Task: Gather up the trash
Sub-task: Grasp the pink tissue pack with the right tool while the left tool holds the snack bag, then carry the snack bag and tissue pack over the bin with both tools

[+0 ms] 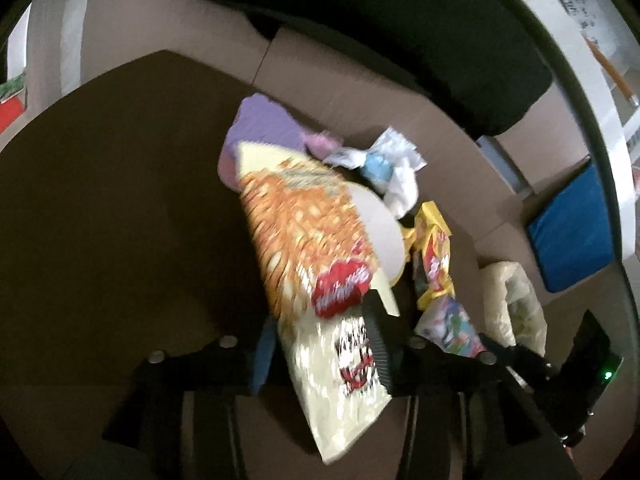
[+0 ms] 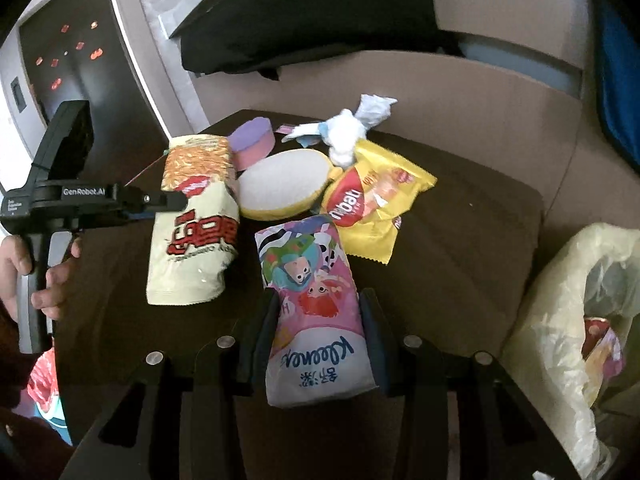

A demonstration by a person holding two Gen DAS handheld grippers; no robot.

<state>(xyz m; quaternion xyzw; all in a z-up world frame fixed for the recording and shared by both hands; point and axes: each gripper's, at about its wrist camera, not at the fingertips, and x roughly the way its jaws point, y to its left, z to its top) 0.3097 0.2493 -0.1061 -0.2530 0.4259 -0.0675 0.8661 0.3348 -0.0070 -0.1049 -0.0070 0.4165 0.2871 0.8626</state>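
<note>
A cream snack bag printed with orange noodles lies on the dark brown table. My left gripper stands open with this bag between its fingers. The right wrist view shows the left gripper from the side, its tip at the snack bag. My right gripper is shut on a pink tissue pack, which bulges below the pads. Behind lie a yellow wrapper, a crumpled white tissue, a white and yellow oval pad and a purple round piece.
A translucent cream trash bag stands open at the table's right side with wrappers inside. A beige sofa with a black cushion runs behind the table. A blue cushion lies at the right. A person's hand holds the left gripper's handle.
</note>
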